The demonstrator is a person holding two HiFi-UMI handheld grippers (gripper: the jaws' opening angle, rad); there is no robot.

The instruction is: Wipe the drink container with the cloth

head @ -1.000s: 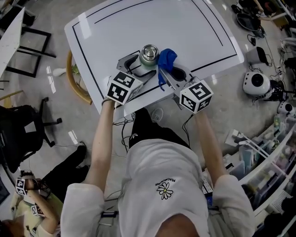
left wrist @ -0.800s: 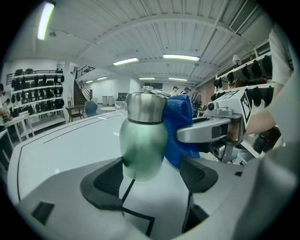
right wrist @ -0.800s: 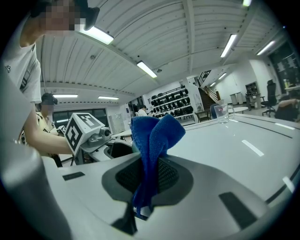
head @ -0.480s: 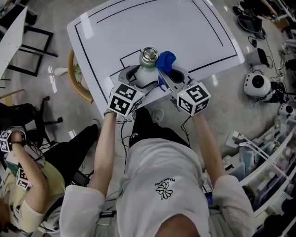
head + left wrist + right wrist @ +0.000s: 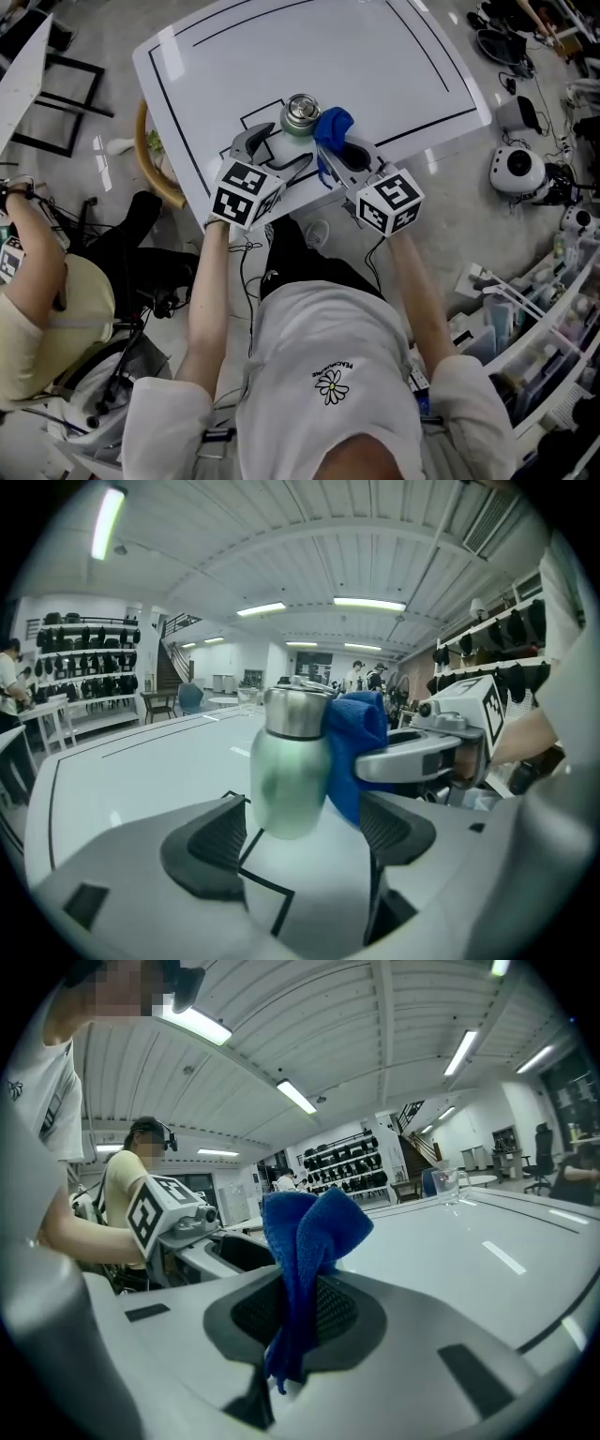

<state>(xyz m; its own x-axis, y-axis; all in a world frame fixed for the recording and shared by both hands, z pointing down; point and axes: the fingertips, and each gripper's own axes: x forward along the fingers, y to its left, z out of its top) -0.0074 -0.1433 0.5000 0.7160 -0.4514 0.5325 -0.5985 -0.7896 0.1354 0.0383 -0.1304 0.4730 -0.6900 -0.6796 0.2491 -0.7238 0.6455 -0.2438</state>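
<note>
A pale green drink bottle [image 5: 302, 112] with a steel cap stands upright on the white table [image 5: 394, 66] near its front edge. In the left gripper view the bottle [image 5: 289, 771] rises just beyond my left gripper [image 5: 305, 832], which is open, with a gap at each pad. My right gripper [image 5: 330, 155] is shut on a blue cloth [image 5: 333, 125] that bunches up above its jaws [image 5: 309, 1232]. The cloth [image 5: 356, 747] lies against the bottle's right side. From above, my left gripper [image 5: 286, 142] sits at the bottle's near left.
Black lines mark a large rectangle and a small square on the table. A glass [image 5: 448, 1185] stands far off on it. A wooden hoop [image 5: 155, 169] sits under the left edge. A seated person [image 5: 37, 309] is at the left, and a white round device [image 5: 516, 169] is on the floor at the right.
Half a second ago the bottle's body showed between my left jaws; now only its cap shows from above. Both grippers shifted slightly left. The seated person at the left has moved.
</note>
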